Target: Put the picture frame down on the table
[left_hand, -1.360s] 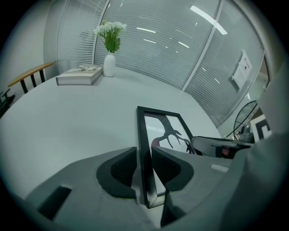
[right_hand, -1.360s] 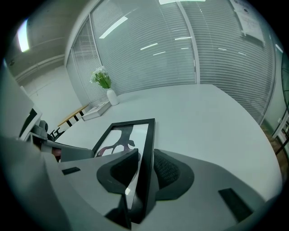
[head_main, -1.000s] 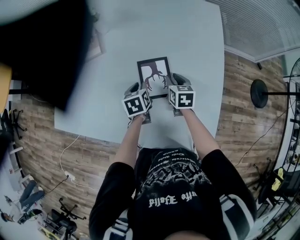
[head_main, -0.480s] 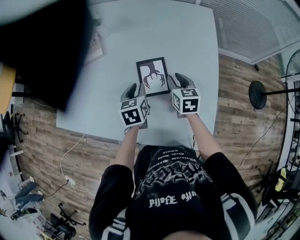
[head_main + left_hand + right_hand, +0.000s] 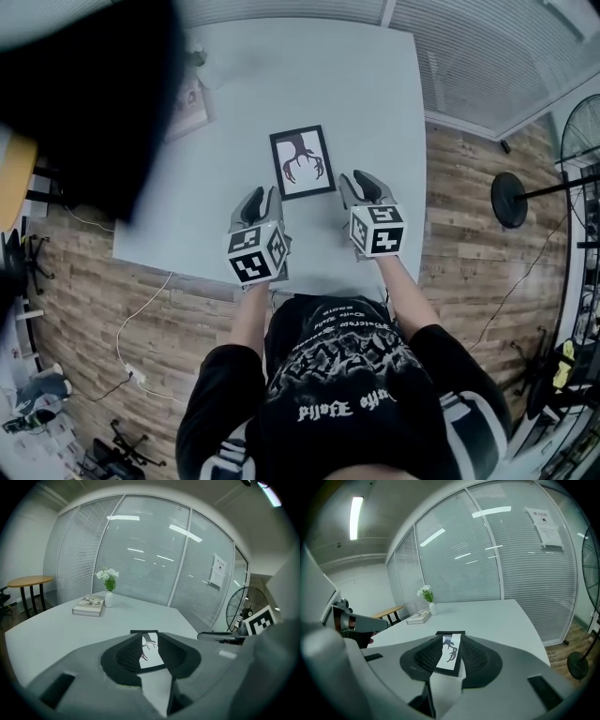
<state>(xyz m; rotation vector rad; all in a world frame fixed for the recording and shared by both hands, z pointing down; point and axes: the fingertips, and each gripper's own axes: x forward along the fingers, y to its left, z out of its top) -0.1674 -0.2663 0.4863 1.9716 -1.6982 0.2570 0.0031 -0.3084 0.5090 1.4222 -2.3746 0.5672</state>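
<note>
The black picture frame (image 5: 302,162), holding a white print of a dark antler-like shape, lies flat on the pale grey table (image 5: 375,103). Neither gripper touches it. My left gripper (image 5: 260,201) sits near its lower left corner and my right gripper (image 5: 357,186) to its lower right, both a short way back. Each is open with nothing between the pads. In the left gripper view the frame (image 5: 151,654) shows through the gap of the left gripper (image 5: 150,640). The right gripper view shows the frame (image 5: 450,654) likewise beyond the right gripper (image 5: 451,641).
A book (image 5: 88,606) and a small vase of white flowers (image 5: 108,599) stand at the table's far left. A standing fan (image 5: 511,192) is on the wood floor to the right. A round wooden side table (image 5: 30,580) stands beyond the left edge. The table's near edge (image 5: 309,286) runs just in front of the person.
Both grippers have drawn back toward the person, away from the frame's sides. The frame stays flat on the table, free of the jaws.
</note>
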